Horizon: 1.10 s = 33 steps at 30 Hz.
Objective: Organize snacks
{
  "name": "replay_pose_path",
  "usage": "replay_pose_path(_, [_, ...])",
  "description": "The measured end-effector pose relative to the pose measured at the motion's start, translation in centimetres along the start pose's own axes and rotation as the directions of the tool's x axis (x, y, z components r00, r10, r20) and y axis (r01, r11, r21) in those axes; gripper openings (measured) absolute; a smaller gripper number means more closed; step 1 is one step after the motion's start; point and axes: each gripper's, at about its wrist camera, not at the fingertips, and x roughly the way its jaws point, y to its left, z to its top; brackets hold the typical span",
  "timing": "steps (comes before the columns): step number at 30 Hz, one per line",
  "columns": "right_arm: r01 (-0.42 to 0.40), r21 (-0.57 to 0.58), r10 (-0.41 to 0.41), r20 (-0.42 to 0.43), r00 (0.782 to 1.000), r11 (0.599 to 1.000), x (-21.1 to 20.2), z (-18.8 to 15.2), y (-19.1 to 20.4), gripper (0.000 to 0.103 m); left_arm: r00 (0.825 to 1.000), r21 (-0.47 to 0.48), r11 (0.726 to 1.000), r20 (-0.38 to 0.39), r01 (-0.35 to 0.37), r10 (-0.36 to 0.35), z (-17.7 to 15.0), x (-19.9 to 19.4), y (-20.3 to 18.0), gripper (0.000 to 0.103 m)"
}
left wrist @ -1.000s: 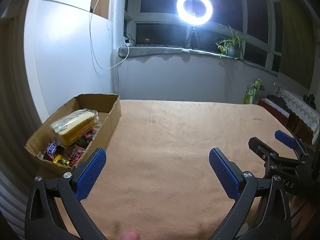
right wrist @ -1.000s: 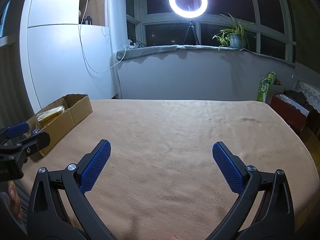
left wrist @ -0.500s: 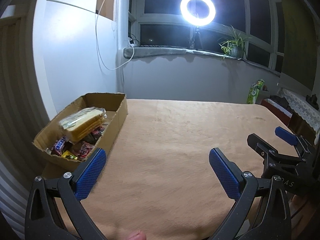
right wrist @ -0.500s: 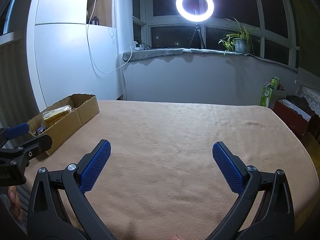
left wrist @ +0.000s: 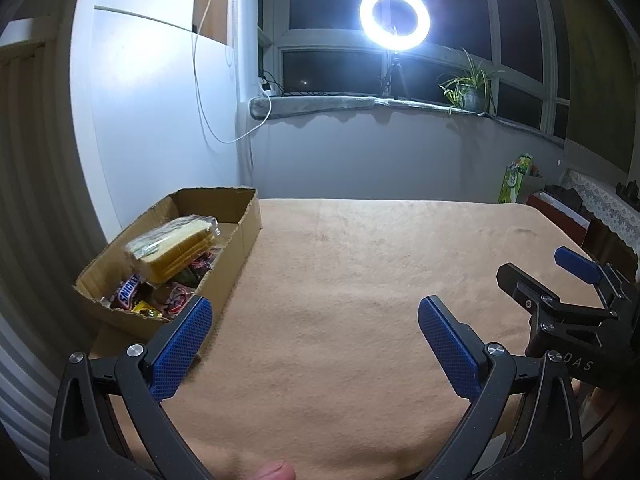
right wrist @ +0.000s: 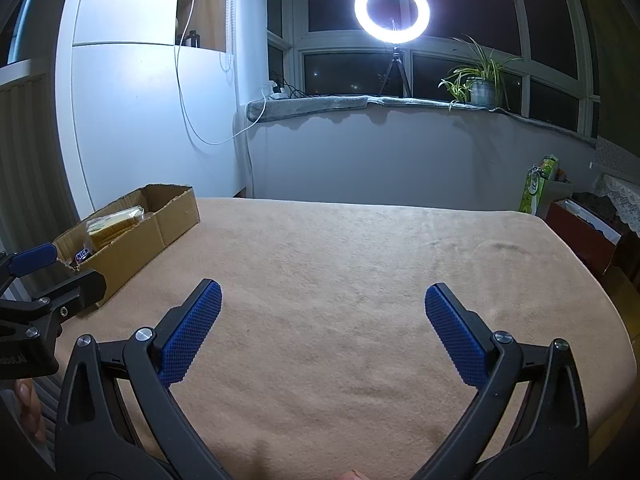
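Observation:
A cardboard box point(left wrist: 240, 236) sits at the table's left edge and also shows in the right wrist view point(right wrist: 160, 224). It holds a clear bag of yellow wafers point(left wrist: 172, 248) on top of a Snickers bar point(left wrist: 129, 292) and other wrapped sweets point(left wrist: 176, 300). My left gripper point(left wrist: 316, 336) is open and empty over the tan tablecloth point(left wrist: 360, 280), its left pad close to the box's near corner. My right gripper point(right wrist: 322, 320) is open and empty over the cloth's middle. Each gripper shows at the edge of the other's view.
A ring light point(right wrist: 392, 10) on a tripod and a potted plant point(right wrist: 482, 84) stand on the windowsill behind the table. A white cabinet point(right wrist: 152, 120) is at the back left. A green carton point(right wrist: 534, 192) and a red box point(right wrist: 580, 232) sit off the table's right side.
Both views have shifted slightly, so the box sits further right in each frame. Both grippers stay open and empty.

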Motion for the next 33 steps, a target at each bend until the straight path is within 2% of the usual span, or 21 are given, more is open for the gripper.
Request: replay_pose_path(33, [0.009,0.003,-0.009,0.005,1.000,1.000,-0.28,0.10,0.04,0.103,1.000,0.005,1.000,-0.003,-0.003,0.003,-0.05,-0.06,-0.45,0.102])
